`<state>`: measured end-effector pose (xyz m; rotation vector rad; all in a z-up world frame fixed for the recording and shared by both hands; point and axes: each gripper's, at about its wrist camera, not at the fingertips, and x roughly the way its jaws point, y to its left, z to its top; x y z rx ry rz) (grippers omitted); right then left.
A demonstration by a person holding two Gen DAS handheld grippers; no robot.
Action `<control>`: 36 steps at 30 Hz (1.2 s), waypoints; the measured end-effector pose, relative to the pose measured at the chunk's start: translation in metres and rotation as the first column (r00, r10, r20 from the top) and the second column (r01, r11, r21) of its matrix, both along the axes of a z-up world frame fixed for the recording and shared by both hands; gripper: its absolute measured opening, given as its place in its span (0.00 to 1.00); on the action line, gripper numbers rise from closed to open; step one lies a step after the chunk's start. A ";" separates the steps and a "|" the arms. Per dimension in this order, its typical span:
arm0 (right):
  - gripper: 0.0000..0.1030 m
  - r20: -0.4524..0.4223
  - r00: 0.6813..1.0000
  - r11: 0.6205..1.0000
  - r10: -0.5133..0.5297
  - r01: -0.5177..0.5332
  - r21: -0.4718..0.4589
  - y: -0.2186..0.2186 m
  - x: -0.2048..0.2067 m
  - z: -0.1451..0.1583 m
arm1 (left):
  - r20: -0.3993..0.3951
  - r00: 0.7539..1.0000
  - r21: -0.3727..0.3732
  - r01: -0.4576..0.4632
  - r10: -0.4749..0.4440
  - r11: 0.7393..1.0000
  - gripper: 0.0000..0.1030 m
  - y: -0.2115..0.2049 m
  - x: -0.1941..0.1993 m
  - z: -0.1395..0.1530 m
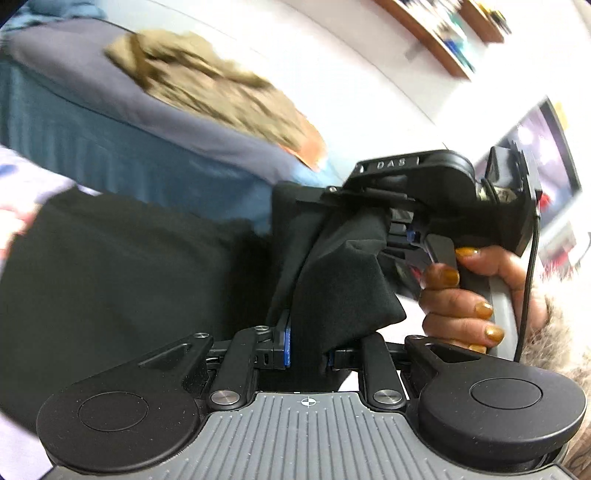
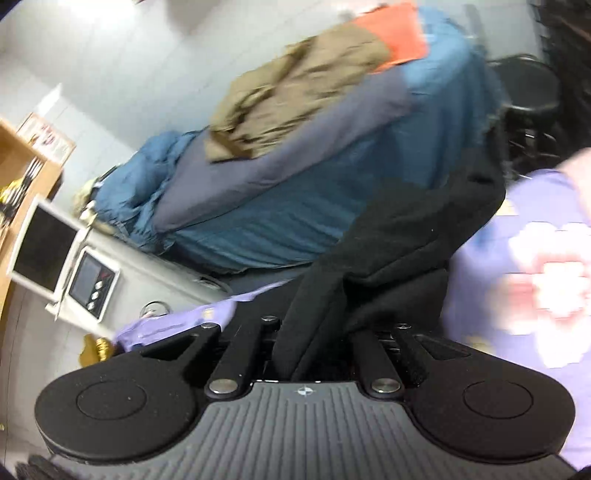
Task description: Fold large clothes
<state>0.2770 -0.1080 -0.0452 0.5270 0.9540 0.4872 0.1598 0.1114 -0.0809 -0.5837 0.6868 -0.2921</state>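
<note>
**Black garment pinched in both hands, off the bed**

Left gripper clenched on a bunched fold of the black garment; cloth wedged between the blue-edged fingers and spilling up and to the right. Right gripper likewise clamped on the same garment, fingers buried under the fold and not separately visible. In the left wrist view, right gripper sits just beyond and to the right, a hand wrapped round its handle, both grips close together on one gathered corner or edge; which part of the garment, cannot tell.

Bulk of the black cloth trails away to the left of the left fingers and hangs down, and runs up and far-right from the right fingers. Long axis therefore roughly from the paired grips out toward the hanging mass. Neither hand clearly nearer the free end. Likely next: spread the two grips apart along that edge to draw it taut before laying it flat.

Beyond, a bed under blue covers, bearing a crumpled tan garment and an orange cloth at the far end. Lilac patterned fabric near, at the right. White wall, wooden shelf, a screen to the right. Heavy motion blur throughout.
</note>
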 end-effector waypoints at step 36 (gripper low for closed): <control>0.71 -0.082 0.870 0.842 0.486 -0.492 -0.222 0.238 -0.064 -0.062 | -0.345 0.875 -0.280 -0.442 0.340 0.852 0.58 0.204 -0.085 -0.164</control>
